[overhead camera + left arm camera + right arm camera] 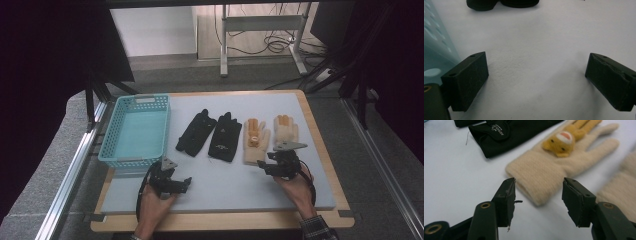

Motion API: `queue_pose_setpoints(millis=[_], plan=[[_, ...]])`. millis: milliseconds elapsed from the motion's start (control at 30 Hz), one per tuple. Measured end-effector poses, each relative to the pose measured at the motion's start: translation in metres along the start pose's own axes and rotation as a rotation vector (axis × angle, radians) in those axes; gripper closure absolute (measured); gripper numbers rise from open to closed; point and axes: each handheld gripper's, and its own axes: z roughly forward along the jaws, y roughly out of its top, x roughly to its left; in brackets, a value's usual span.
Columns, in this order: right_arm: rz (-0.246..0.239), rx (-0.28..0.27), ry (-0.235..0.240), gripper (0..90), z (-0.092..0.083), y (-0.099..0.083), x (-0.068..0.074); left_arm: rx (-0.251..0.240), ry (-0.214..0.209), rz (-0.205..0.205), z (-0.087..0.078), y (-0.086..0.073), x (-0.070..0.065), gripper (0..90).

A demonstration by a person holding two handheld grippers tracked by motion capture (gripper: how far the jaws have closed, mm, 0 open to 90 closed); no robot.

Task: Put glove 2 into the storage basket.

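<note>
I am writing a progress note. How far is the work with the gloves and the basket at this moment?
Nothing looks done: the blue basket holds nothing. In hand: the right gripper has its jaws open at the cuff of the beige glove with the animal face, not yet pressing. Left: both beige and both black gloves.

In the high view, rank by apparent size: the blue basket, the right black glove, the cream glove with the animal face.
1. blue basket, clearly largest.
2. right black glove and cream glove with the animal face: they look alike, no ranking.
</note>
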Motion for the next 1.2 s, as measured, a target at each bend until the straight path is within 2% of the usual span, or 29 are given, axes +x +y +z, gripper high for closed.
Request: queue_pose_setpoints(millis=[200, 433, 733, 933, 1000, 1167, 1200], plan=[[-0.017, -0.007, 0.03, 47.8, 0.008, 0.013, 0.006, 0.0, 0.0, 0.0, 0.0, 0.0, 0.0, 5.1], [-0.032, -0.003, 0.061, 48.8, 0.026, 0.031, 0.014, 0.0, 0.0, 0.0, 0.0, 0.0, 0.0, 5.0], [-0.073, -0.011, 0.09, 48.4, 0.057, 0.062, 0.031, 0.005, 0.0, 0.005, 0.0, 0.0, 0.0, 5.1], [-0.077, -0.01, 0.128, 57.0, 0.08, 0.083, 0.042, 0.005, 0.0, 0.005, 0.0, 0.0, 0.0, 5.1], [-0.093, -0.008, 0.137, 59.8, 0.091, 0.092, 0.049, 0.006, 0.0, 0.006, 0.0, 0.0, 0.001, 5.1], [-0.091, -0.001, 0.145, 60.4, 0.108, 0.105, 0.057, 0.005, 0.0, 0.005, 0.0, 0.0, 0.0, 5.1], [-0.096, 0.005, 0.135, 59.3, 0.116, 0.11, 0.06, 0.005, -0.001, 0.005, 0.0, 0.0, 0.001, 5.1]])
